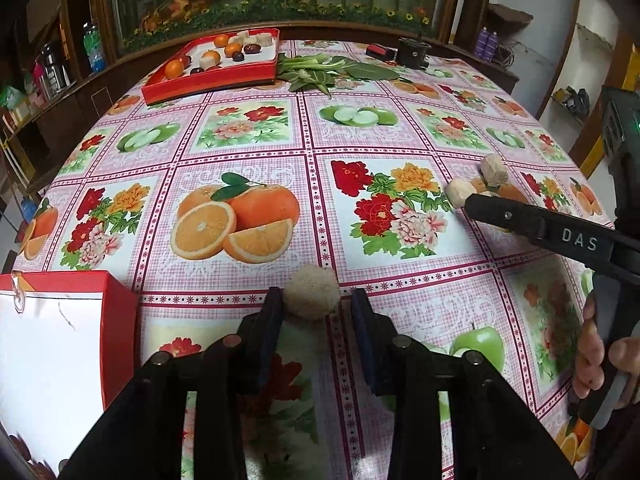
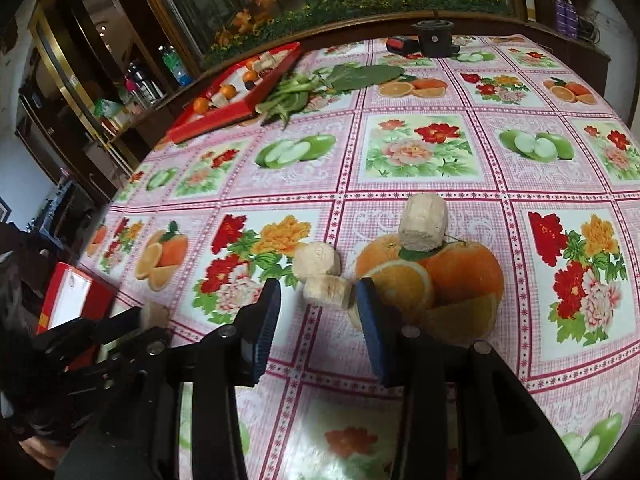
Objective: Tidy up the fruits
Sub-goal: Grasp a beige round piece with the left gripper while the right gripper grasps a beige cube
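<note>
My left gripper (image 1: 316,300) is open around a pale beige cut fruit piece (image 1: 311,291) that lies on the tablecloth between its fingertips; it also shows in the right wrist view (image 2: 154,315). My right gripper (image 2: 318,294) is open with a beige piece (image 2: 327,292) between its fingertips on the cloth. A second piece (image 2: 316,259) touches it behind, and a third piece (image 2: 423,222) lies farther right. A red tray (image 1: 208,80) at the far left holds oranges, dark fruits and beige pieces.
A red box with a white inside (image 1: 52,344) stands at the near left. Green leafy vegetables (image 1: 332,70) lie beside the far tray. A black round object (image 1: 413,52) and a red-black item (image 1: 377,51) sit at the far edge. A wooden cabinet runs behind the table.
</note>
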{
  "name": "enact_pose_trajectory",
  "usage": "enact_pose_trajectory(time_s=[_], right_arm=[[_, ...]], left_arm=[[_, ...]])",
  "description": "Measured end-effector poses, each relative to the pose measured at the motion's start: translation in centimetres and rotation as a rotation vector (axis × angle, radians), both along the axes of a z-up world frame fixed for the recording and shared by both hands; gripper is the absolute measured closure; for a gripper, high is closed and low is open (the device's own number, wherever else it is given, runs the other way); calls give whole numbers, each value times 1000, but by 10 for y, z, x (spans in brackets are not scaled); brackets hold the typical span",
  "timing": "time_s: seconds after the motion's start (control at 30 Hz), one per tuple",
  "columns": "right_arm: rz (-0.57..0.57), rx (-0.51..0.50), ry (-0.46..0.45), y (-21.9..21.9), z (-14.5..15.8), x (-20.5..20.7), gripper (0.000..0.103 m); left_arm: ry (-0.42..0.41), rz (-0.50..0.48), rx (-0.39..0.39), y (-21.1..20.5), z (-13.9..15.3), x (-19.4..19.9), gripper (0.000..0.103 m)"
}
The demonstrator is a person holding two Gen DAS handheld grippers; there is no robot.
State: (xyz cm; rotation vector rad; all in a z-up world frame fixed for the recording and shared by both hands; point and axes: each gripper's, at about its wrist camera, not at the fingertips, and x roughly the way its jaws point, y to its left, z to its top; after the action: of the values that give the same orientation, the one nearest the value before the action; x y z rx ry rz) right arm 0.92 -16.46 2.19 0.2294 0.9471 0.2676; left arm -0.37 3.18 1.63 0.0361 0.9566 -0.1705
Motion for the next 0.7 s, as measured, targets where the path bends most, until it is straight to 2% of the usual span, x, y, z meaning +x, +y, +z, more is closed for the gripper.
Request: enact_pose_trajectory(time_s=[0.07,0.2,0.27,0.43,0.7], right_arm=[[0,6,-4,0,-3,1,61],[18,-43,-29,5,-3,0,63],[21,-60,-34,5,-3,-2,75],[28,-12,-26,2,-2,-8,75],[106,33,-114,21,19,-46,75]], left_arm=[[-1,3,0,-1,0,1,75],[-2,14,-1,-2,0,0,75],[-3,19,-4,-3,0,0,75],[-10,35,-27,-3,2,-9,75],[-82,67,-19,2,23,-43,75]])
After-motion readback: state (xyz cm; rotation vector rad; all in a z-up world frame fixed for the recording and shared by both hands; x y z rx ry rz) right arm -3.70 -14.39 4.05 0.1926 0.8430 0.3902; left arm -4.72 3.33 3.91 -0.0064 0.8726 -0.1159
